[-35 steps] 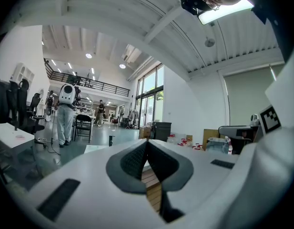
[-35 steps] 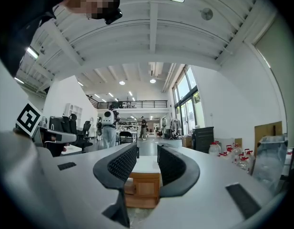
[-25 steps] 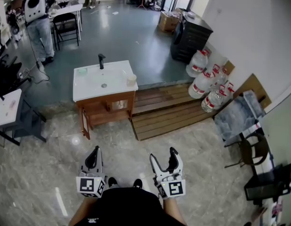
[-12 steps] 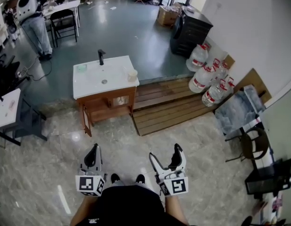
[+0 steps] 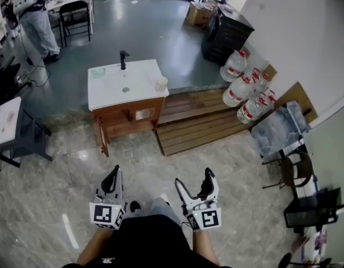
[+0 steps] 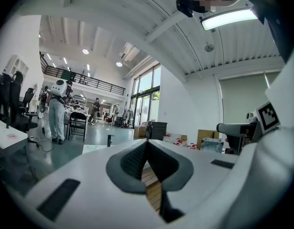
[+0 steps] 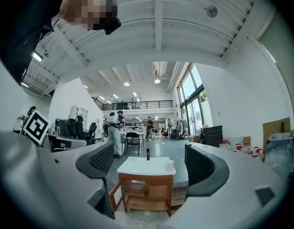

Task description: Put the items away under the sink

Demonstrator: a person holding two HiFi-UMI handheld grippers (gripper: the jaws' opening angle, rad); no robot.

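While the white-topped wooden sink cabinet (image 5: 132, 119) is being faced from well apart, a small cream cup (image 5: 161, 84) is being carried on its right front corner, contents too small to tell. The left gripper (image 5: 112, 175) is being held with jaws together, empty; the right gripper (image 5: 193, 177), its jaws just opened, is being held with them wide apart, nothing between.

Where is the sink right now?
Head view, upper centre: the sink stands just left of the wooden platform. The right gripper view shows it straight ahead, low centre.

Bare floor (image 5: 132, 166) ahead — sink cabinet (image 5: 130, 119) beyond.
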